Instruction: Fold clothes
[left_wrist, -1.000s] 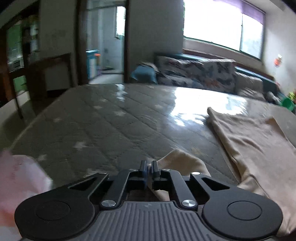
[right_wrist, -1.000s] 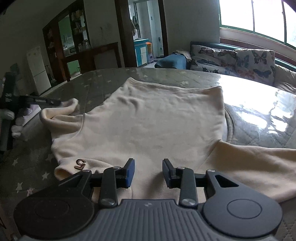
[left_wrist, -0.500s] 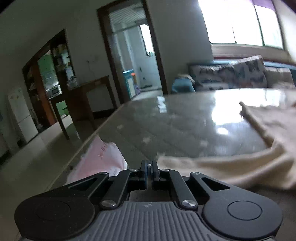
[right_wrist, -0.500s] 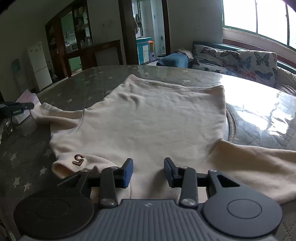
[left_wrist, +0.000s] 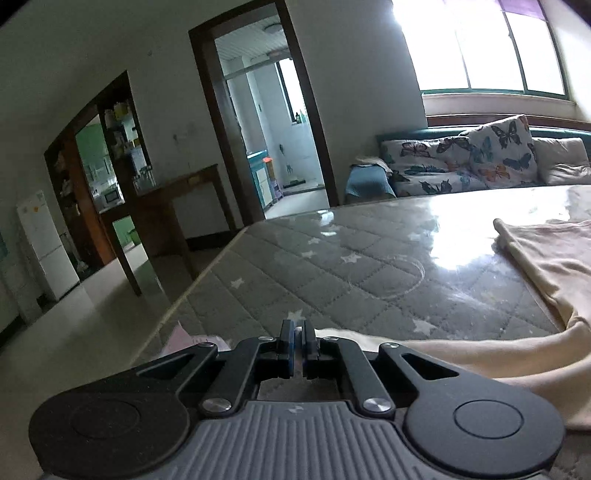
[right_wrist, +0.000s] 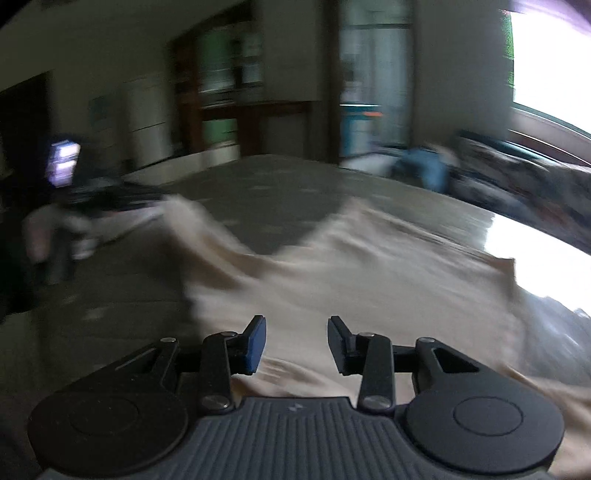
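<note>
From the left wrist, the left gripper (left_wrist: 298, 345) has its jaws together, seemingly pinching a cream top's (left_wrist: 546, 266) sleeve (left_wrist: 443, 350) at the mattress (left_wrist: 332, 266) edge, which could slip free; from the blurred right wrist, the right gripper (right_wrist: 296, 341), jaws apart, hovers over the spread top (right_wrist: 369, 280); no writing is readable.

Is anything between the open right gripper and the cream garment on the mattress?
Nothing visible. The right gripper hangs open directly over the garment, with only cloth showing between and ahead of its fingers. The view is motion-blurred, so small items could be missed.
</note>
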